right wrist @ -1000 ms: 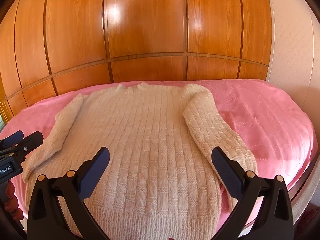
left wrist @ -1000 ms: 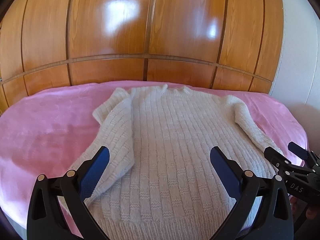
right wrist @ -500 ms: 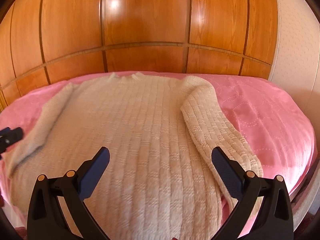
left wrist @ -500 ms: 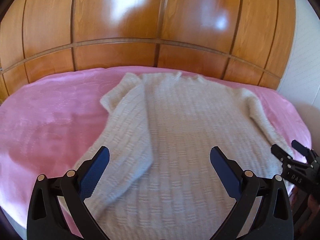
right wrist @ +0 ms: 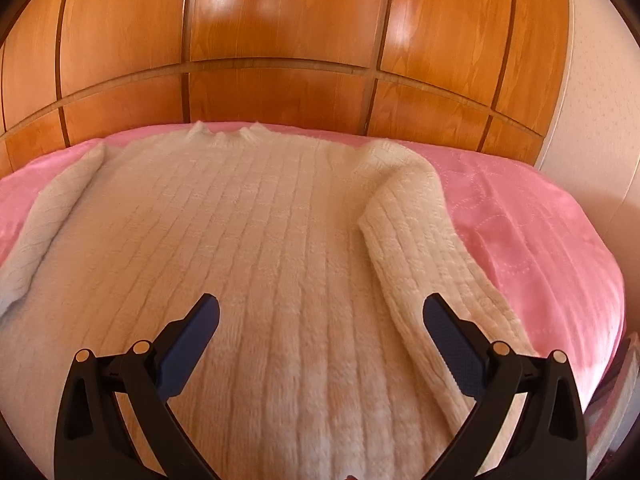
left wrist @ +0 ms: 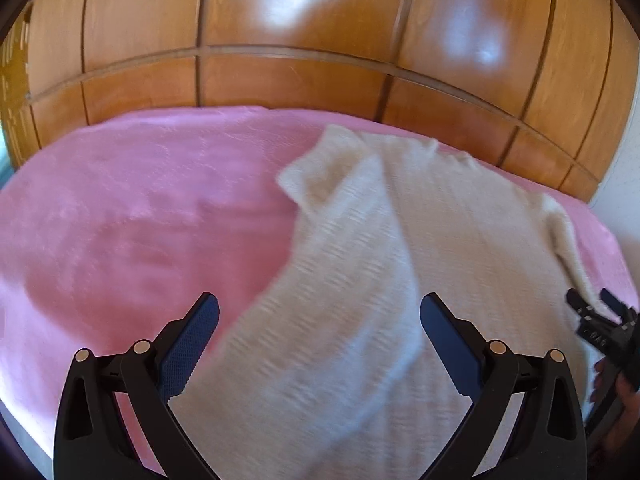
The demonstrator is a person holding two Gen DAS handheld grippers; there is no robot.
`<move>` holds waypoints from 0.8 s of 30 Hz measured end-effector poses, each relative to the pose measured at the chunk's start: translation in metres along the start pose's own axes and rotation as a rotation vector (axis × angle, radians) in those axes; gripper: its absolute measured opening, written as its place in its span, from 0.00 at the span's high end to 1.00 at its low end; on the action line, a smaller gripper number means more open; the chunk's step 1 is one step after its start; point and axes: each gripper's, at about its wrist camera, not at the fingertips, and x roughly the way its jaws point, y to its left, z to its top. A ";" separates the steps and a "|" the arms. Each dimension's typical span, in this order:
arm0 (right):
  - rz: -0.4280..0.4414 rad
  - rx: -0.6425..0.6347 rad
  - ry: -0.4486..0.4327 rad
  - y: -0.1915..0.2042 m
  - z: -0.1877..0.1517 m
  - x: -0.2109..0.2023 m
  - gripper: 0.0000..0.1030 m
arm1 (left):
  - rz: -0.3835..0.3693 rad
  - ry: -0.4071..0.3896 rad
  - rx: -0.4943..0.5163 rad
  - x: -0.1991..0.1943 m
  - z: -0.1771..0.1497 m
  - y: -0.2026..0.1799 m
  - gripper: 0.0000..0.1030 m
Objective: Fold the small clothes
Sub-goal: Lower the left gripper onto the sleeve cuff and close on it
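A cream ribbed knit sweater (right wrist: 256, 264) lies flat on the pink bed cover (right wrist: 532, 232), neck toward the wooden wall. In the left wrist view the sweater (left wrist: 420, 264) shows blurred, its left sleeve (left wrist: 320, 312) lying along the body. My left gripper (left wrist: 319, 322) is open and empty above that sleeve. My right gripper (right wrist: 321, 322) is open and empty above the sweater's lower body, beside the right sleeve (right wrist: 428, 264). The right gripper also shows at the right edge of the left wrist view (left wrist: 600, 312).
A glossy wooden panel wall (right wrist: 280, 40) stands right behind the bed. A white wall (right wrist: 600, 100) is at the right. Bare pink cover (left wrist: 120, 220) stretches left of the sweater. The bed's right edge (right wrist: 616, 344) drops off near my right gripper.
My left gripper has swung left, so the sweater now sits right of centre and more bare pink cover shows. My right gripper has moved closer over the sweater. Both stay open.
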 end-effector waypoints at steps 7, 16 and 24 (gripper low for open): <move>-0.026 -0.035 0.052 0.008 0.004 0.032 0.02 | -0.050 0.103 -0.022 0.033 0.002 0.039 0.19; 0.000 -0.024 0.078 0.006 -0.003 0.042 0.02 | -0.140 0.181 -0.029 0.040 -0.017 0.040 0.52; 0.005 -0.017 0.083 0.007 -0.003 0.044 0.02 | -0.121 0.136 -0.013 0.010 -0.006 0.045 0.89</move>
